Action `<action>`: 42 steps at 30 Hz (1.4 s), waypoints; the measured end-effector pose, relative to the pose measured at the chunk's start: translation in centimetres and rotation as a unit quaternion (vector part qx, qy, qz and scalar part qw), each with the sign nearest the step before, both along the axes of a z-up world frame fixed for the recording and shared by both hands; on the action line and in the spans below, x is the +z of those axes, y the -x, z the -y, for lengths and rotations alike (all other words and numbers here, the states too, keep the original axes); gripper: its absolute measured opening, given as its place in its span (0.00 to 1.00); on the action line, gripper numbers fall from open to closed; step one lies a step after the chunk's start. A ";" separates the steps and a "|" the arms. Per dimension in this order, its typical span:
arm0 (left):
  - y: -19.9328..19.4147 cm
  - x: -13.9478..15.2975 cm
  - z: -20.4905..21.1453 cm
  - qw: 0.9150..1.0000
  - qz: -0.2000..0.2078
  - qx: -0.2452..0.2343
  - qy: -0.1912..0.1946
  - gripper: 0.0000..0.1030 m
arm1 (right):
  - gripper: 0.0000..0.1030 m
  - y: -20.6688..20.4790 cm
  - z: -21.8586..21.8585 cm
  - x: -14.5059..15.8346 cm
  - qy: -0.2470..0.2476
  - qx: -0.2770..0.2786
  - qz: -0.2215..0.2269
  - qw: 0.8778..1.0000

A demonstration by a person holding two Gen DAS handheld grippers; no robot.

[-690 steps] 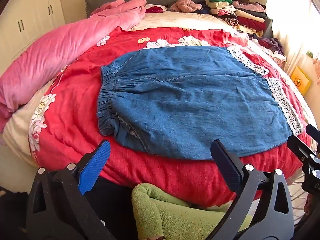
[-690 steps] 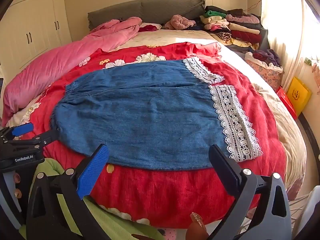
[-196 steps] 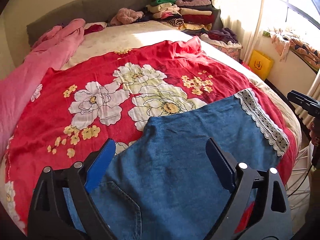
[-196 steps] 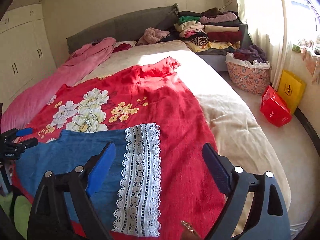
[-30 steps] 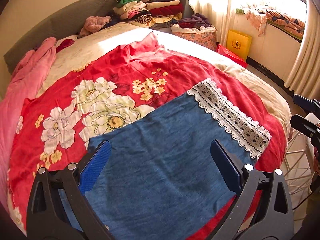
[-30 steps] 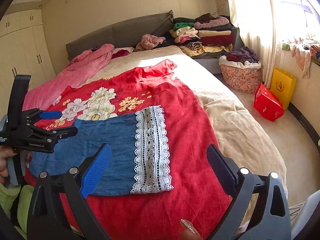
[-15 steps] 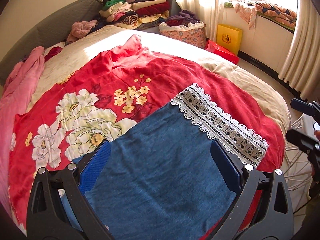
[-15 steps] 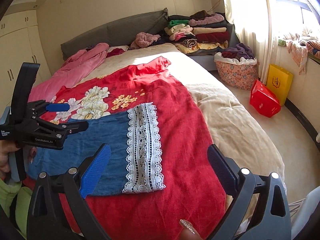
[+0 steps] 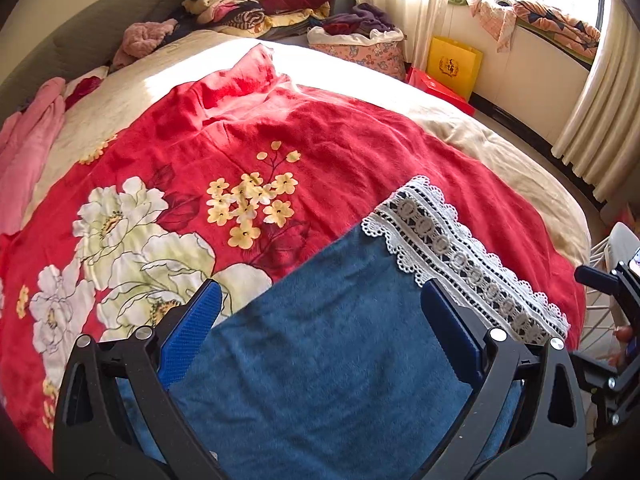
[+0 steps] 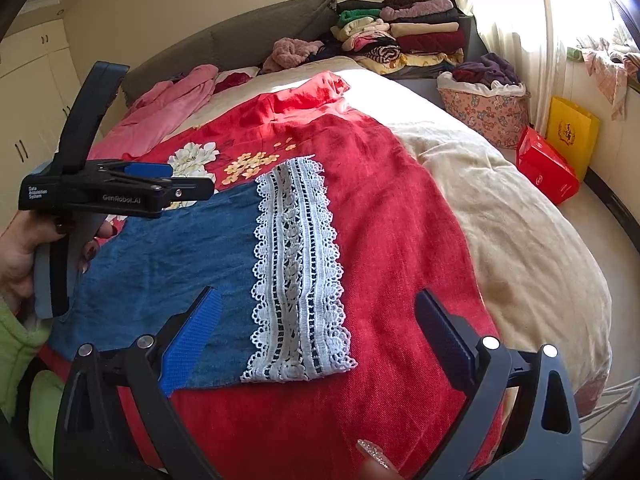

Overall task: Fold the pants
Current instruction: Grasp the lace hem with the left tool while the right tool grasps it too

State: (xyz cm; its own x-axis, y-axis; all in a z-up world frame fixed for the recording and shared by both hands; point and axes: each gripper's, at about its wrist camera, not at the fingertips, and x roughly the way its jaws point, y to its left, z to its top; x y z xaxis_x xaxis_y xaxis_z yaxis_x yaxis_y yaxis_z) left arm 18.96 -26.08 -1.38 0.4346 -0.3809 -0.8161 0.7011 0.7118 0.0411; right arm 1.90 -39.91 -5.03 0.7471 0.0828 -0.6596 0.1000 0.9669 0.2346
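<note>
Sunlight is falling across a bed (image 9: 500, 148) covered by a red flowered blanket (image 9: 328, 136), and the blue denim pants (image 9: 320, 360) are lying near its front edge, folded lengthwise with the white lace hem (image 9: 460, 256) pointing toward the bed's right side. Compared with a second ago, both cameras are tilting further toward the hem end while the cloth itself is lying just as it did, so the lengthwise fold looks finished and a crosswise fold is probably coming next. Both tools are hanging free above the cloth: the left gripper (image 9: 320, 320) is standing wide over the denim, holding nothing, and the right gripper (image 10: 316, 332) is equally wide over the lace, also empty. Only the right wrist view is showing the person's hand (image 10: 20, 252) on the left tool's handle and the near edge of the pants (image 10: 192, 264); the left wrist view is cutting the waist end off but showing the lace's far corner closely.
</note>
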 end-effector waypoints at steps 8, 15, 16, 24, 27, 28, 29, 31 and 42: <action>-1.8 -0.9 2.4 1.000 -0.012 -0.018 -0.004 0.91 | 0.93 -0.1 0.1 -0.7 -0.032 0.011 0.004 0.999; -3.2 -2.2 3.5 0.998 -0.043 -0.036 0.021 0.86 | 0.79 -0.9 0.0 -1.6 -0.043 0.021 -0.011 0.999; -3.4 -2.6 3.6 0.998 -0.049 -0.035 0.022 0.86 | 0.75 -1.1 -0.1 -1.8 -0.044 0.023 -0.014 0.999; -3.1 -4.9 4.5 0.994 -0.082 -0.067 0.020 0.48 | 0.56 -2.1 -0.9 -2.7 -0.022 0.022 -0.030 0.999; -2.8 -4.4 4.5 0.993 -0.079 -0.077 0.027 0.45 | 0.55 -1.9 -0.7 -2.2 -0.028 0.022 -0.020 0.999; -2.8 -4.4 4.6 0.993 -0.077 -0.080 0.027 0.45 | 0.55 -1.9 -0.6 -2.2 -0.028 0.020 -0.019 0.999; -2.7 -4.5 4.7 0.994 -0.074 -0.081 0.024 0.46 | 0.55 -2.0 -0.7 -2.3 -0.029 0.019 -0.019 0.999; -2.7 -4.9 4.8 0.994 -0.071 -0.085 0.023 0.46 | 0.55 -1.9 -0.8 -2.2 -0.028 0.018 -0.017 0.999; -2.1 -5.5 5.4 0.993 -0.072 -0.089 0.014 0.51 | 0.57 -2.9 -0.8 -3.9 -0.038 0.031 -0.031 0.998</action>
State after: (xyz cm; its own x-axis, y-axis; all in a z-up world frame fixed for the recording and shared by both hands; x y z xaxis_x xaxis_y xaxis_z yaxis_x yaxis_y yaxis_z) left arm 21.09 -31.49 -6.88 0.2376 -0.4643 -0.8532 0.8128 0.5760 -0.0870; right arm 4.82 -39.10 -8.88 0.6963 0.1796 -0.6949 0.0573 0.9512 0.3032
